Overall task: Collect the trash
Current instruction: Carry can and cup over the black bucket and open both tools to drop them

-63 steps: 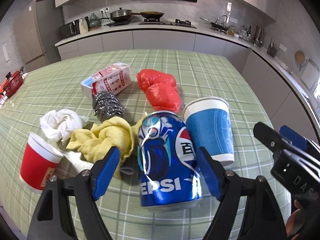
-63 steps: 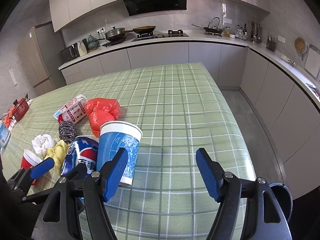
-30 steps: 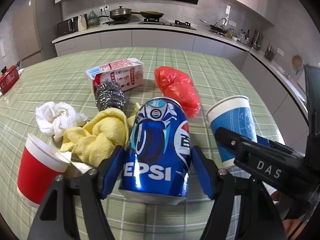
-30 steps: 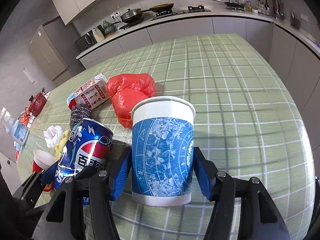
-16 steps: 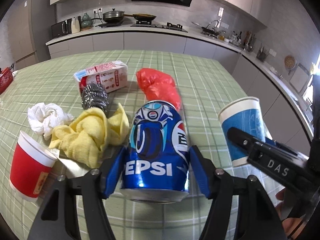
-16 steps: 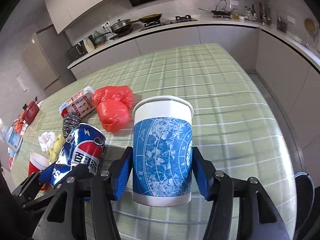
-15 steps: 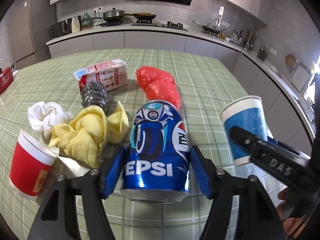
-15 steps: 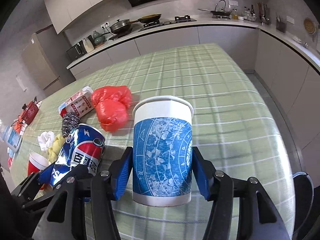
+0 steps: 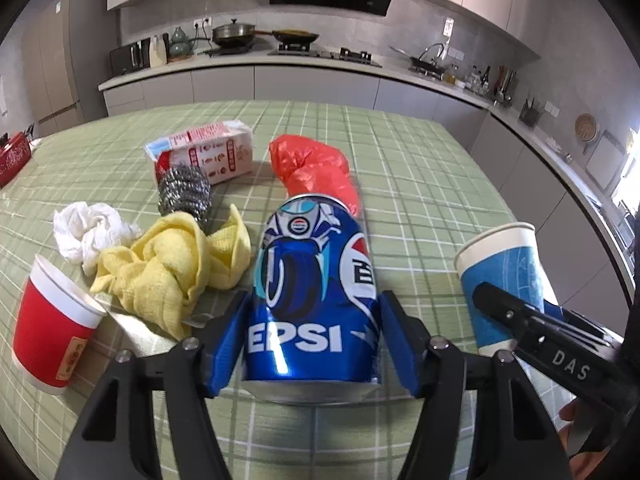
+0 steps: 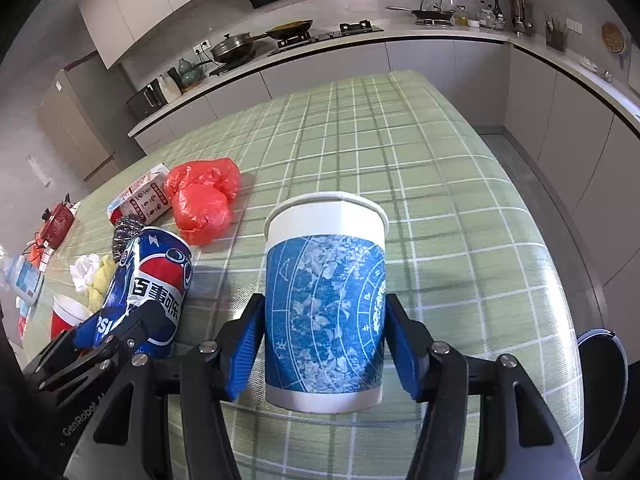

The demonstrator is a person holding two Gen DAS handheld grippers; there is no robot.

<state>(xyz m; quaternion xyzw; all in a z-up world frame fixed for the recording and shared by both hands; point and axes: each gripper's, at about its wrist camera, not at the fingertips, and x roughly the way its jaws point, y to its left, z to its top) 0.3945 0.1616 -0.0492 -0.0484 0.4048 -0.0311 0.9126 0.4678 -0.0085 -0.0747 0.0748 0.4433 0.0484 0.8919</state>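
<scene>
The thin Pepsi can, easily dented, is being closed on low down by the left tool; the light, crushable blue paper cup is clamped mid-wall by the right tool

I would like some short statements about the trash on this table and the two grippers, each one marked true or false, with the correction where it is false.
1. The left gripper has the Pepsi can between its fingers. True; its jaws are closing on the can.
2. The right gripper has the red paper cup between its pads. False: it has the blue paper cup; the red paper cup stands on the table, held by neither gripper.
3. The steel wool scrubber sits in front of the carton. True.
4. The red plastic bag lies on top of the yellow cloth. False: it lies apart from the yellow cloth, behind the can.
</scene>
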